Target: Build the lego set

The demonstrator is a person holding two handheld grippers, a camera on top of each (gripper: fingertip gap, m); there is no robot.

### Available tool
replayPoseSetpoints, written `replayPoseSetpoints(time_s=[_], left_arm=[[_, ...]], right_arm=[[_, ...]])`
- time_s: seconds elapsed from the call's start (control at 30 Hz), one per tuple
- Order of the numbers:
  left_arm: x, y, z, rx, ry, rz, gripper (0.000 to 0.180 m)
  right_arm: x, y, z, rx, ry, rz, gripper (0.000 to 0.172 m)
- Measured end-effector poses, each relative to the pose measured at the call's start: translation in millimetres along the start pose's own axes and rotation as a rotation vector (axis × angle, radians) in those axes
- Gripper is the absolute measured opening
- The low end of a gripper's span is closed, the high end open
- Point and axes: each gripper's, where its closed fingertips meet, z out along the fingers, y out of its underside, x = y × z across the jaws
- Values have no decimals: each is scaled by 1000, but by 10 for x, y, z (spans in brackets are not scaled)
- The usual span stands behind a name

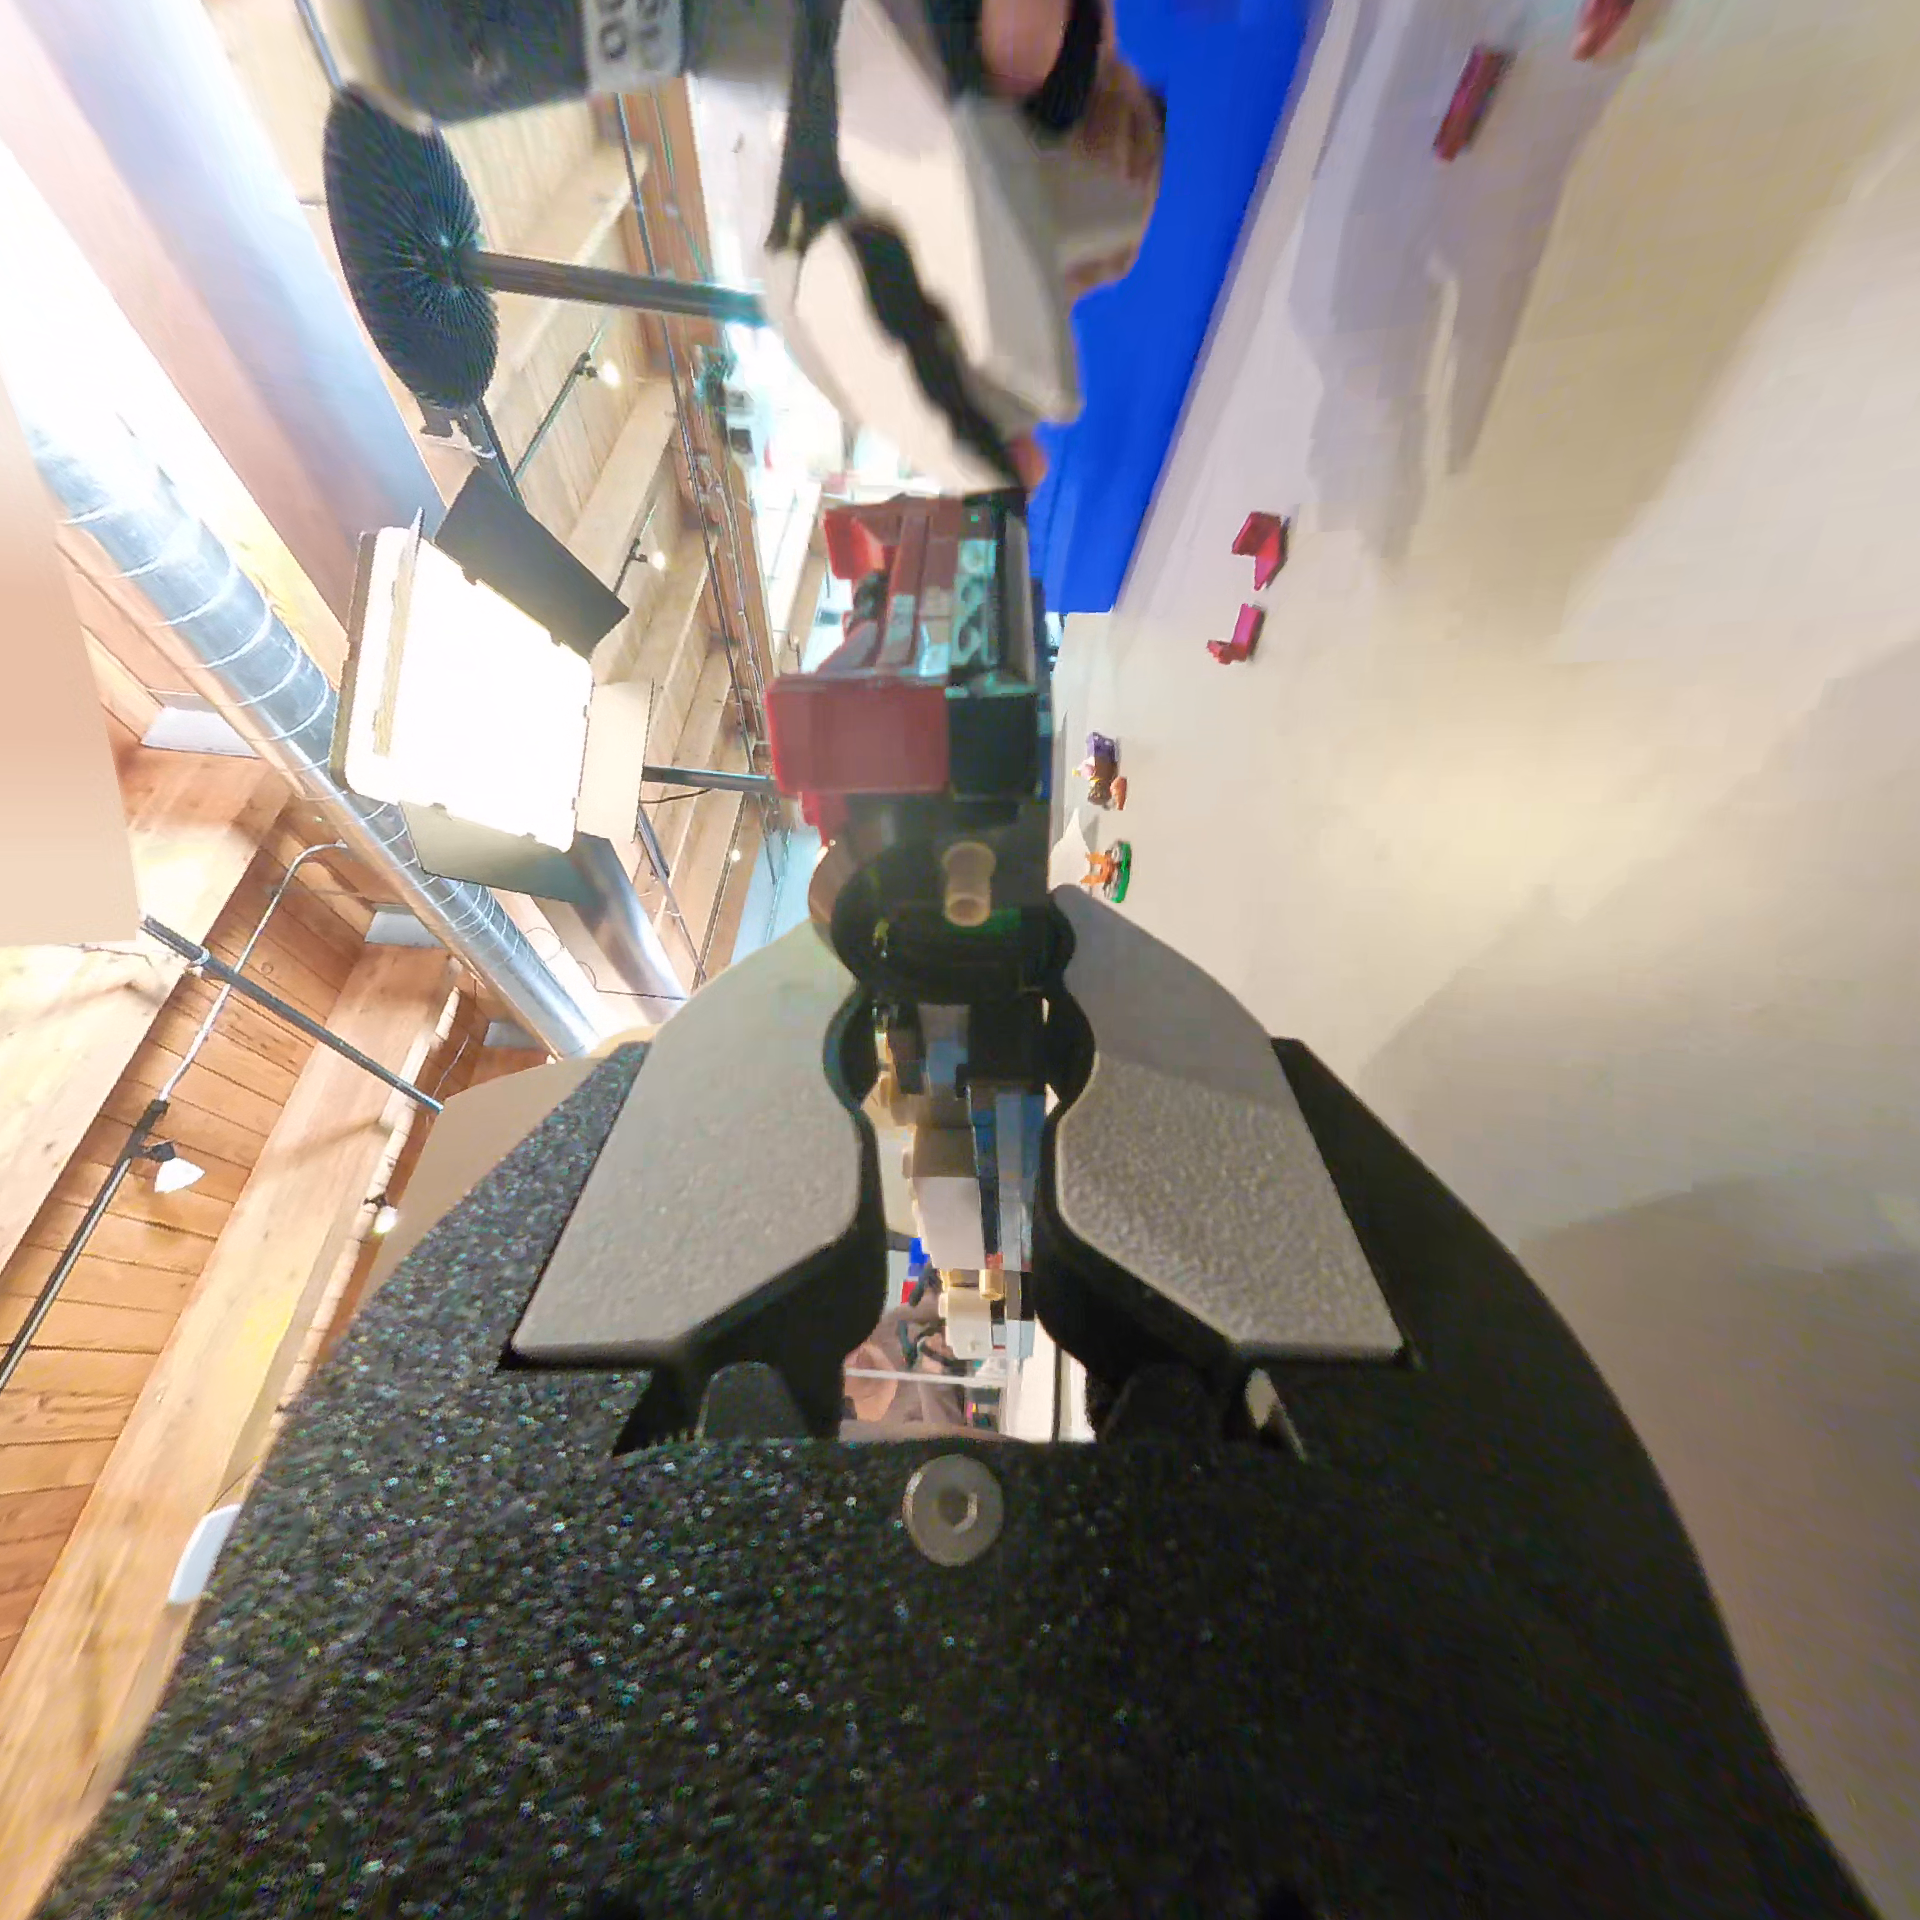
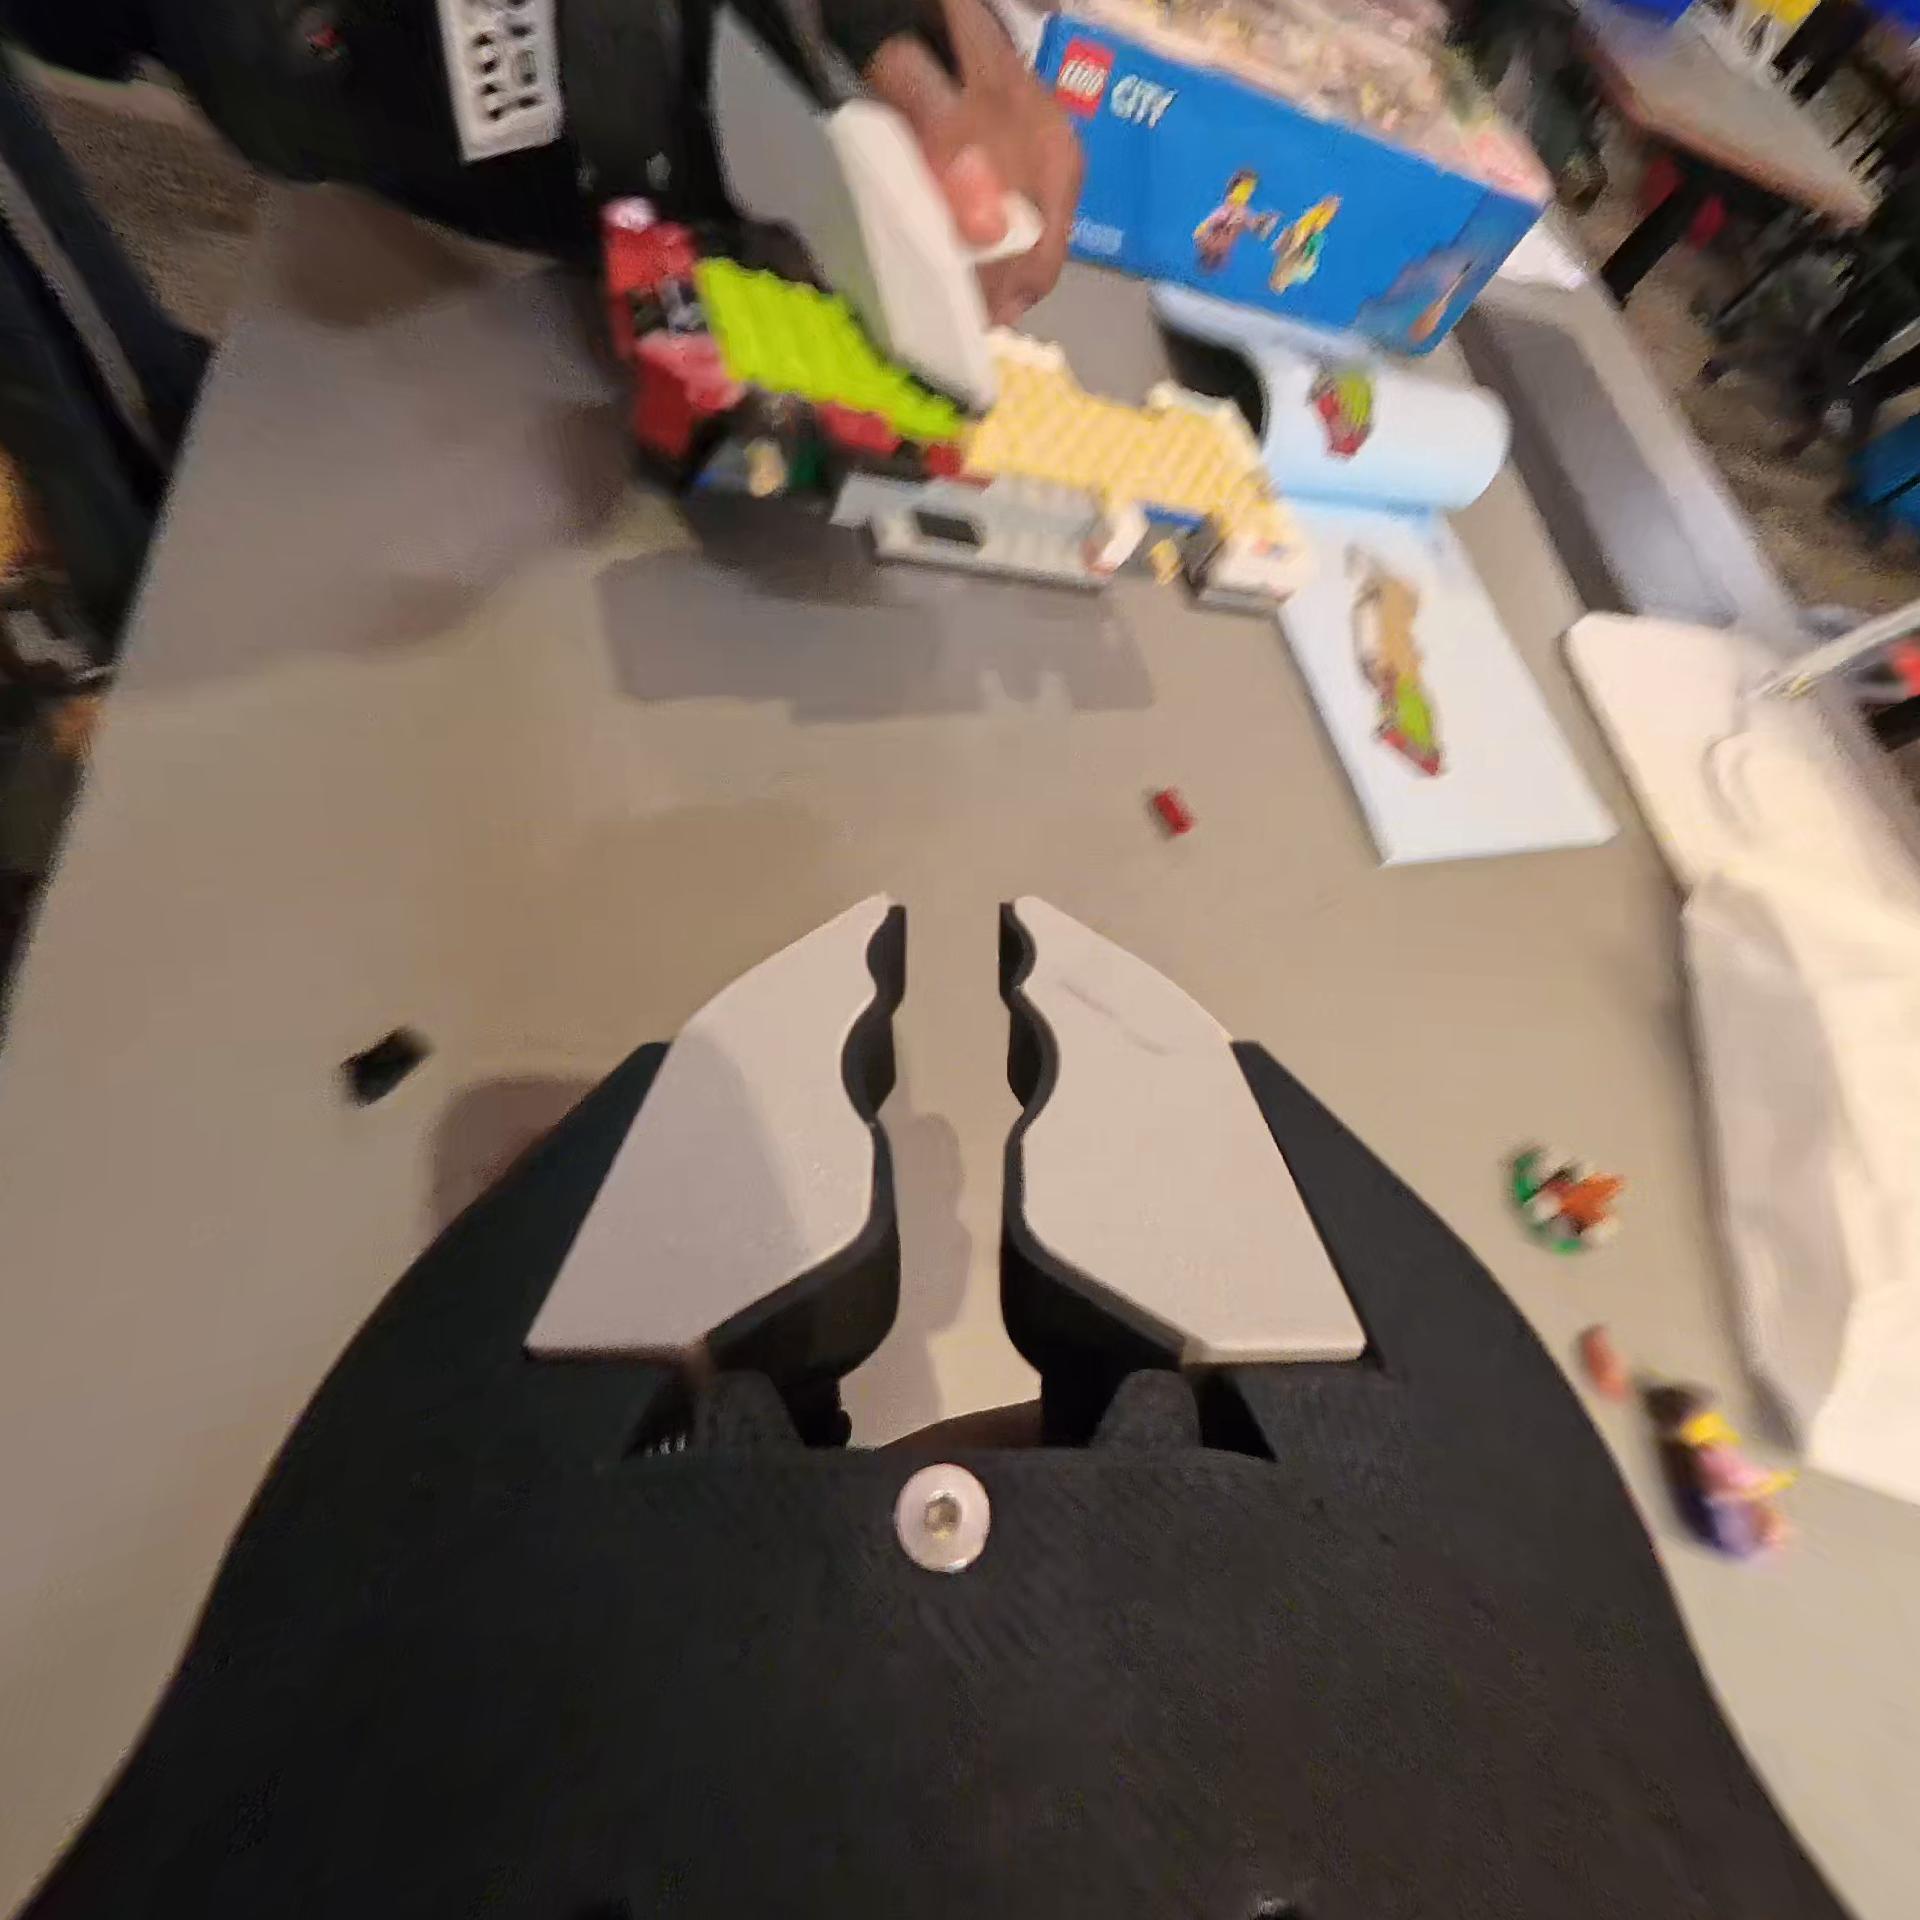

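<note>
Clearly, the left gripper (image 1: pixel 956 997) is clenched on a toy vehicle built of plastic bricks (image 1: pixel 914 727), red and black with a small tan peg at its near end. The two grey fingers (image 1: pixel 748 1122) press on its dark lower part from both sides, and the model stands out forward beyond the tips, lifted off the table. In the right wrist view the same model shows farther off as a long build with a lime green plate and a pale yellow plate, red at its far end.

The right gripper (image 2: pixel 951 914) is released; its fingers stand a little apart with only the bare beige table (image 2: pixel 520 831) between them. A small red brick (image 2: pixel 1172 812) lies near it ahead and to the right, and a small black brick (image 2: pixel 382 1062) lies to its left. Two little toy figures (image 2: pixel 1714 1475) and a green and orange piece (image 2: pixel 1564 1195) lie at the right side.

I judge the model to be light and stiff, but fragile, because pressed bricks can separate. Its smooth plastic may slip, so a hold low on the solid dark base seems safer than on the thin plates.
</note>
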Motion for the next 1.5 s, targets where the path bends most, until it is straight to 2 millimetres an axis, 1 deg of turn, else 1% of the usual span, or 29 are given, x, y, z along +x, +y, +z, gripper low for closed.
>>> replayPoseSetpoints(time_s=[0.1,0.17,0.2,0.27,0.37,0.4,0.47,0.6,0.63,0.7,0.8,0.97,1.03,1.1,1.17,1.23,1.27,1.3,1.33,1.4,1.5], left_arm=[[60,-12,17,4,20,0,28],[89,-38,26,12,30,10,28],[96,-56,29,17,31,16,28],[118,-100,32,26,38,35,28],[155,-143,38,29,49,60,28],[162,-151,39,29,52,62,28],[161,-156,39,29,52,64,28],[131,-152,30,30,45,65,28],[122,-161,28,36,43,60,28],[119,-182,29,46,43,53,28],[144,-206,34,50,52,66,28],[142,-200,41,42,56,81,28],[143,-187,46,40,58,80,28],[149,-172,52,38,61,77,28],[153,-152,62,32,64,73,28],[151,-136,72,26,64,66,28],[150,-129,75,24,65,66,28],[149,-123,77,22,64,67,28],[148,-114,78,19,64,69,28],[136,-97,81,12,62,72,28],[125,-94,87,17,61,58,28]], right_arm=[[-440,292,-131,-52,-99,46,18],[-698,424,-149,-99,-174,24,19],[-787,474,-139,-125,-203,10,20],[-871,566,-103,-180,-238,-20,22],[-860,693,-39,-261,-257,-45,21],[-863,707,-19,-277,-262,-50,21],[-890,645,2,-264,-261,-67,23],[-1093,351,-17,-109,-293,-72,26],[-1159,321,-1,-96,-314,-90,27],[-1241,353,61,-134,-354,-137,29],[-1240,426,143,-212,-393,-162,31],[-1211,438,232,-251,-398,-168,14],[-1149,431,270,-258,-362,-158,14],[-1033,430,319,-271,-297,-145,13],[-813,440,401,-294,-180,-118,14],[-597,463,466,-317,-80,-42,14],[-517,474,473,-324,-46,-8,18],[-468,482,452,-323,-27,11,28],[-458,484,404,-315,-29,14,31],[-506,489,248,-289,-73,-17,31],[-585,555,13,-268,-160,-79,31]])
